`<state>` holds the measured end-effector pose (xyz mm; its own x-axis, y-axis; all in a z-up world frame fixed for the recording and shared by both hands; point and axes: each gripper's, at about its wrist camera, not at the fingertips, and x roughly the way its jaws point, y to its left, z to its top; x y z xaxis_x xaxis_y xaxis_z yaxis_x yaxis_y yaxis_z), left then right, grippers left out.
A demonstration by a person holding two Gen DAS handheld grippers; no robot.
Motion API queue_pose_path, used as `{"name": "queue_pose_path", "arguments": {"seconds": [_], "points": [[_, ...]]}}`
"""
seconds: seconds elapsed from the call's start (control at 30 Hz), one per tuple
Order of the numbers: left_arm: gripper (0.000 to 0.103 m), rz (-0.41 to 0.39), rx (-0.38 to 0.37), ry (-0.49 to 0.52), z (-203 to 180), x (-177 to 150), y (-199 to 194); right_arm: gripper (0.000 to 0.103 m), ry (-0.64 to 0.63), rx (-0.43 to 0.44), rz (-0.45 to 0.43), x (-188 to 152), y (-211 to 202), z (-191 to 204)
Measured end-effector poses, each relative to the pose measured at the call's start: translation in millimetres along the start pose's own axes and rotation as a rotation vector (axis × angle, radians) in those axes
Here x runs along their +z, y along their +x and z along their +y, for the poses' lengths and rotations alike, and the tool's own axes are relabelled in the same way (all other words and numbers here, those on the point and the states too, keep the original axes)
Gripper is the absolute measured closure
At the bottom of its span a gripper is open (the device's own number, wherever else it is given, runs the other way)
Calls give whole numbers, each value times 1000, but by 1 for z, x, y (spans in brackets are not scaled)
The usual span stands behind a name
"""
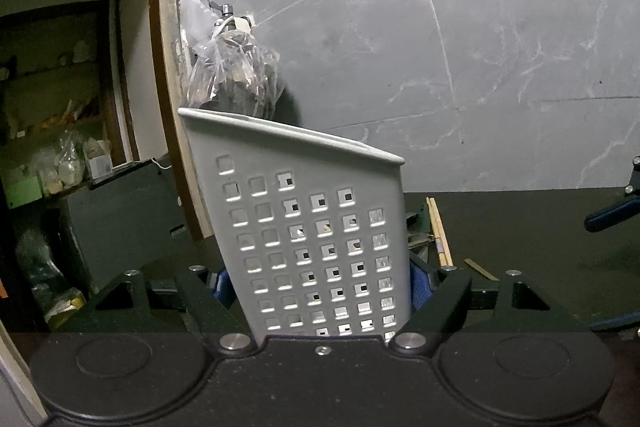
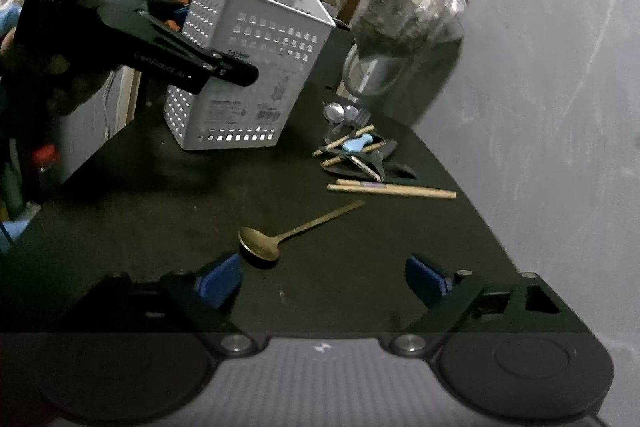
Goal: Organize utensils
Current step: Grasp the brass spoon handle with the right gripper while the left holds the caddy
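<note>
Item one, far left: the left gripper (image 1: 320, 287), its blue-padded fingers (image 1: 420, 285) closed on the lower walls of the white utensil caddy (image 2: 248, 67), which it holds tilted with the base just at or above the dark bench (image 2: 140, 227); contact with the bench cannot be told. The caddy is a tall, square, perforated plastic bin, open at the top and apparently empty; it is judged light and stiff but with thin walls that flex, so a grip low on two opposite faces suits it, and a hard squeeze could bow it. Item two, centre foreground: a brass-coloured spoon (image 2: 280, 239) lying flat, bowl toward the camera, handle running up to the right. It is judged light, rigid and slick, sitting low on the bench; the slim handle (image 2: 328, 217) offers the better hold, pinched across its width. Item three, below the spoon: the right gripper (image 2: 322, 281), fingers spread wide and holding nothing, the left pad (image 2: 220, 281) just beside the spoon bowl. Item four, right of centre: a pair of wooden chopsticks (image 2: 392, 190) lying side by side, light and prone to roll. Item five, behind them: a mixed heap of utensils (image 2: 352, 143), spoons, small wooden-handled pieces and a pale blue piece, tangled and best taken singly. Item six, rear right: a clear plastic bag (image 2: 412, 11) against the grey wall.
</note>
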<state>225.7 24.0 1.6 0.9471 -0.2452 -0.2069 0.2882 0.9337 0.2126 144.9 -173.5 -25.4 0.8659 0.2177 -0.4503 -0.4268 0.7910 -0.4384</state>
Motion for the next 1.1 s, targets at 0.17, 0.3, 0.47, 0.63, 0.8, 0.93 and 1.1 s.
{"name": "queue_pose_path", "arguments": {"seconds": [0.17, 0.3, 0.47, 0.63, 0.8, 0.93, 1.1], "points": [[23, -2, 0, -1, 0, 1, 1, 18, -116, -7, -47, 3, 7, 8], [23, -3, 0, -2, 0, 0, 1, 28, -163, 2, -72, 3, 11, 14], [23, -2, 1, -2, 0, 0, 1, 50, -215, 19, -82, 3, 17, 21], [23, -1, 4, -5, -1, 0, 0, 65, -264, 33, -92, 6, 23, 29], [23, -2, 5, -7, 0, 0, 0, 65, -305, 47, -90, 10, 29, 31], [23, -2, 5, -7, 0, 0, 0, 70, -301, 73, -76, 14, 33, 28], [23, -2, 5, -7, -1, 0, 0, 97, -290, 107, -44, 15, 41, 26]]}}
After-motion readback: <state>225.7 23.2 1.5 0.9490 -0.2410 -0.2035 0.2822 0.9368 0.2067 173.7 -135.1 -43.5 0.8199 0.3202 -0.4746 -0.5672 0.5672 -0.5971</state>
